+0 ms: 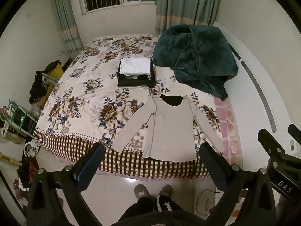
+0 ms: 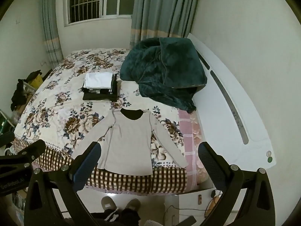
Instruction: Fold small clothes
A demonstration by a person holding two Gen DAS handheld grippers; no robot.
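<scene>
The bed (image 1: 79, 86) fills both views, its floral cover running to a checked border along the near edge. At its far right lies a heaped green blanket (image 1: 195, 56); left of that sits a stack (image 1: 135, 73) of folded clothes, white on top, dark beneath.

The shirt (image 1: 169, 126) — pale, long-sleeved — lies flat on the bed's near edge, neck pointing away toward the stack, hem at the checked border just ahead of the person's feet. Its long axis runs straight away from both tools, and the two sleeves splay out and down to either side. One sleeve slants out to the left, its cuff near the border; the other slants right toward the pink strip at the bed's side.

Both tools hover above the floor, short of the bed and clear of the cloth. The left hand-held gripper (image 1: 152, 158) has its jaws spread wide and holds nothing; seen from it, the hem sits between the fingers. The right hand-held gripper (image 2: 150, 156) is likewise wide and empty, with the shirt's body and right cuff between its fingers.

Judging from this, each tool is nearer its own sleeve — left for the left cuff, right for the right — so a reach forward and down would likely start the fold.
</scene>
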